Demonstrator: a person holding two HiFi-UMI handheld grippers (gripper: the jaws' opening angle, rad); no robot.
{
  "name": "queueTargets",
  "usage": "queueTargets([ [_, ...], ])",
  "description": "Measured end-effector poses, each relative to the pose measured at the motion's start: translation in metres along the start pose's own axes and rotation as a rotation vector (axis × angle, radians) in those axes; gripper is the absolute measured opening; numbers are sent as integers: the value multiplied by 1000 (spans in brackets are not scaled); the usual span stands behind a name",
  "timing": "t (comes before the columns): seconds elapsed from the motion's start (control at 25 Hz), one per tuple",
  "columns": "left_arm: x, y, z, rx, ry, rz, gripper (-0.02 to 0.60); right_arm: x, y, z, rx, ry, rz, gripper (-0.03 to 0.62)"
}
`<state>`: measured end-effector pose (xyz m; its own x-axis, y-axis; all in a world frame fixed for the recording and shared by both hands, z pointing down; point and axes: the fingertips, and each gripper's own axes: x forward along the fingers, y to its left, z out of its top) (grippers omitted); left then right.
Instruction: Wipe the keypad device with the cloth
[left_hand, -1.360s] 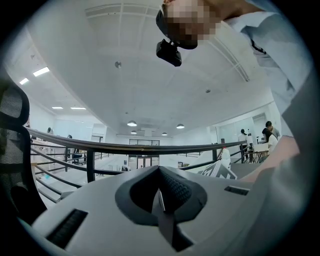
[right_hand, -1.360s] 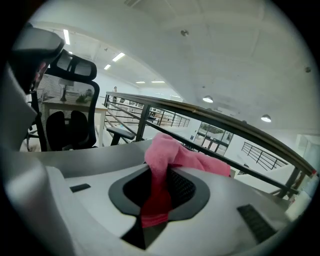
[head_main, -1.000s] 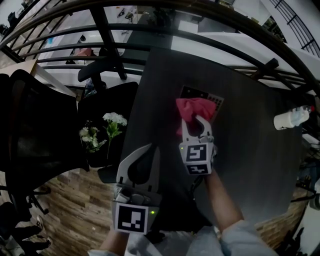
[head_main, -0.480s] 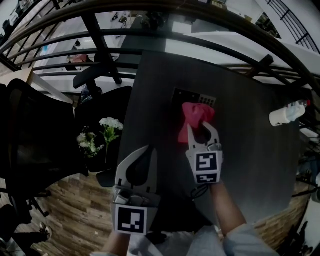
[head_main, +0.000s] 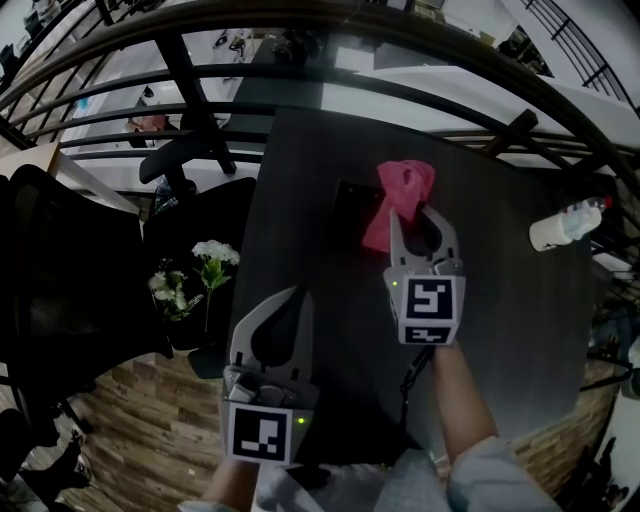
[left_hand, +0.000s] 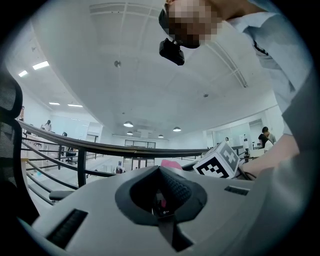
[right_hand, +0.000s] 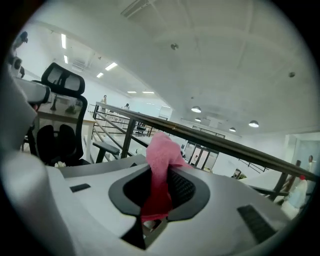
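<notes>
The pink cloth (head_main: 402, 192) hangs pinched in my right gripper (head_main: 412, 212), which is shut on it. Cloth and jaw tips lie over the right part of the dark keypad device (head_main: 353, 207) on the dark table (head_main: 500, 330); only the device's left part shows. In the right gripper view the cloth (right_hand: 161, 160) runs up between the jaws of the right gripper (right_hand: 165, 174). My left gripper (head_main: 298, 294) is shut on nothing near the table's front left edge, away from the device. The left gripper view shows the left gripper (left_hand: 159, 168) with its jaws together, and the cloth (left_hand: 170, 162) just beyond them.
A white bottle (head_main: 565, 222) lies at the table's right edge. White flowers (head_main: 195, 268) and black chairs (head_main: 60, 270) stand left of the table. A dark railing (head_main: 300, 75) runs past the far side. The right gripper's marker cube (left_hand: 220, 160) shows in the left gripper view.
My right gripper has carried the cloth away from me across the keypad device, from its near edge to its far right part. The left gripper has stayed where it was.
</notes>
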<state>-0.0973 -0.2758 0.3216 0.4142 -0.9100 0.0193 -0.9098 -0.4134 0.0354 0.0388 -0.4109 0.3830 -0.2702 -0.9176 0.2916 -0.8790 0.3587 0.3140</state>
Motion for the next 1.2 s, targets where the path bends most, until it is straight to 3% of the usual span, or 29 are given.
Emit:
queueTargets([
  [0.4,-3,13,-1,-12,2,21,2,39,33,36,-16,-14,92,78],
  [0.6,-6,18,-2,-11,2,26,2,59,52,34,-19,4,113,78],
  [1.2,-1,18,-10,-7,19,3,2,64,27,-1,-17,69,44,78],
])
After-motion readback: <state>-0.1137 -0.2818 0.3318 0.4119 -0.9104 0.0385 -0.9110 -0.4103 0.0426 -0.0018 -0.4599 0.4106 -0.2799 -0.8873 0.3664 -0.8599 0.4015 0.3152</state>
